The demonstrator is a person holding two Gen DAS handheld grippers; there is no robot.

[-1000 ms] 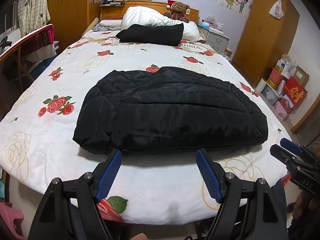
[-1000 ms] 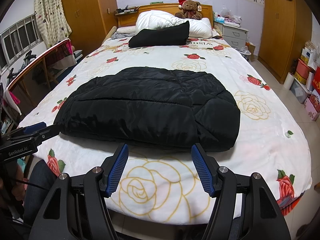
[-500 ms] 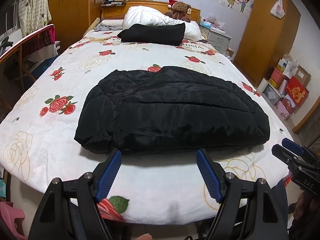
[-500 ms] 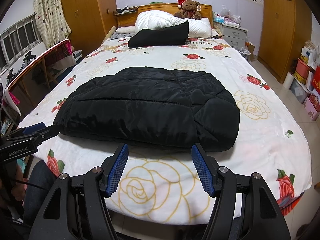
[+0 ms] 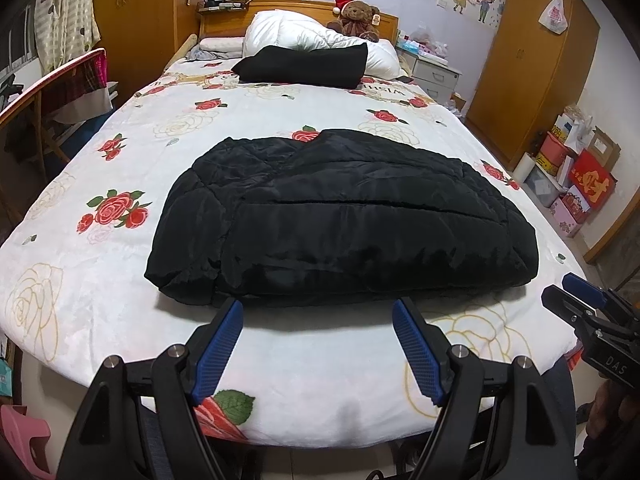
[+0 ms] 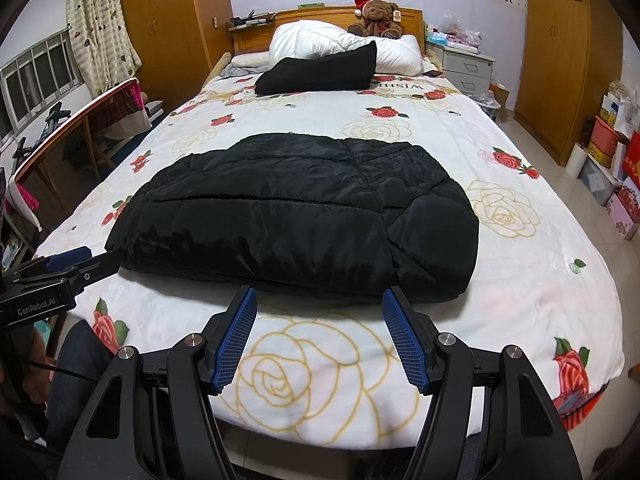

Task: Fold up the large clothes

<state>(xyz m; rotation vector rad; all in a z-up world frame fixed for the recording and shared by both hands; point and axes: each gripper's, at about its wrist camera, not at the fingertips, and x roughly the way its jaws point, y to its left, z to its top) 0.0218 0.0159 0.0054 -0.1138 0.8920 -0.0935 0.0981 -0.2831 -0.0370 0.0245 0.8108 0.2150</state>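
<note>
A black quilted jacket lies folded in a flat bundle in the middle of the bed; it also shows in the right wrist view. My left gripper is open and empty, just short of the jacket's near edge, toward its left half. My right gripper is open and empty, just short of the near edge toward its right half. Each gripper shows at the side of the other's view: the right one, the left one.
The bed has a white rose-print cover. A second folded black garment, white pillows and a teddy bear lie at the headboard. A wooden rail stands left, wardrobe and boxes right.
The left wrist view has shifted slightly, with the jacket a little lower in frame. The jacket and the right gripper have not visibly moved.
</note>
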